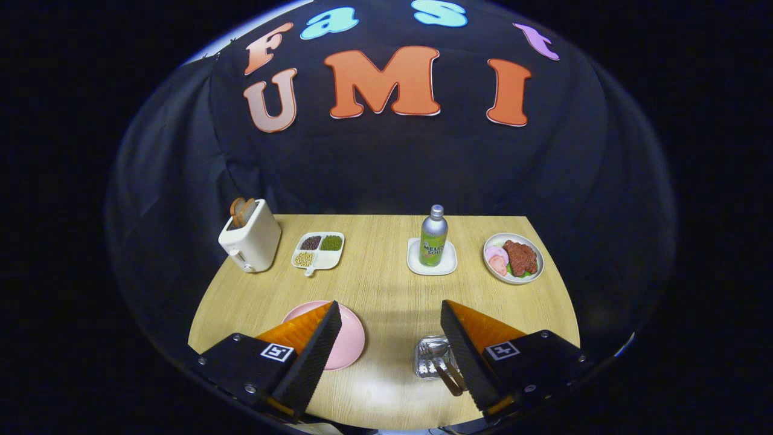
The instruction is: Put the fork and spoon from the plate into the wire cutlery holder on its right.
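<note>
Hand-held gripper (386, 338) high above the surface (386, 290), fingers wide apart, gripping nothing. Just under the right finger: wire cutlery holder (432, 357), already carrying the spoon (436, 348) and what looks like the fork (448, 376), brown handles leaning outward. Left of the holder: pink plate (347, 338), bare. Probably light, stiff, slippery at the metal ends; best pinched across the handles. Beyond the holder: bottle (433, 237) on a small tray, meat dish, divided bean dish, toaster.
</note>
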Motion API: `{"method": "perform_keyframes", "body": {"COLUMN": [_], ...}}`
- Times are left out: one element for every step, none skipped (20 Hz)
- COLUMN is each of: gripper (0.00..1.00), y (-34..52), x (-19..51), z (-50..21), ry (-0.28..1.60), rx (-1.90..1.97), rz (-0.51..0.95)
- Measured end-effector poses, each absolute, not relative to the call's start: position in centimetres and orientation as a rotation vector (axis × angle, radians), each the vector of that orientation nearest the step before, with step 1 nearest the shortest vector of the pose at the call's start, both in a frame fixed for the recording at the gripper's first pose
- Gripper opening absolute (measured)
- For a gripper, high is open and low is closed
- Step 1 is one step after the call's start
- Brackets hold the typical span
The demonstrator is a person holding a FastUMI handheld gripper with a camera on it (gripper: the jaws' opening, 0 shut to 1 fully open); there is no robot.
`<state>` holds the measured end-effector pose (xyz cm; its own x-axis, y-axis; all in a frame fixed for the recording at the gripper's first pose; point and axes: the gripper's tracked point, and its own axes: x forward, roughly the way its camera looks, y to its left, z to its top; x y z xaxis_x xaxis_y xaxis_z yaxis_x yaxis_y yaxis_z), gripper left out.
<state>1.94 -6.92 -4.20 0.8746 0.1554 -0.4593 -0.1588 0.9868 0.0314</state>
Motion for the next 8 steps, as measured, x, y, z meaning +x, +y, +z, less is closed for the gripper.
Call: {"method": "perform_keyframes", "body": {"gripper": [0.99,0.99,0.99,0.99,0.99,0.99,0.99,0.99], "y": [-6.6,-6.1,-5.6,-5.4,-5.6,-5.5,-5.3,-5.3], "x": [1.5,1.1,0.7,0.5,0.5,0.3,-0.2,-0.6], "z": [-3.7,-3.0,-2.2,-1.3,-0.4,0.4,1.1,1.2], "ry": [0.448,0.417,0.382,0.338,0.294,0.251,0.215,0.197], "rx": [0.010,0.030,0.041,0.043,0.034,0.027,0.029,0.038], "rz": [0.154,0.150,0.159,0.155,0.142,0.127,0.119,0.121]}}
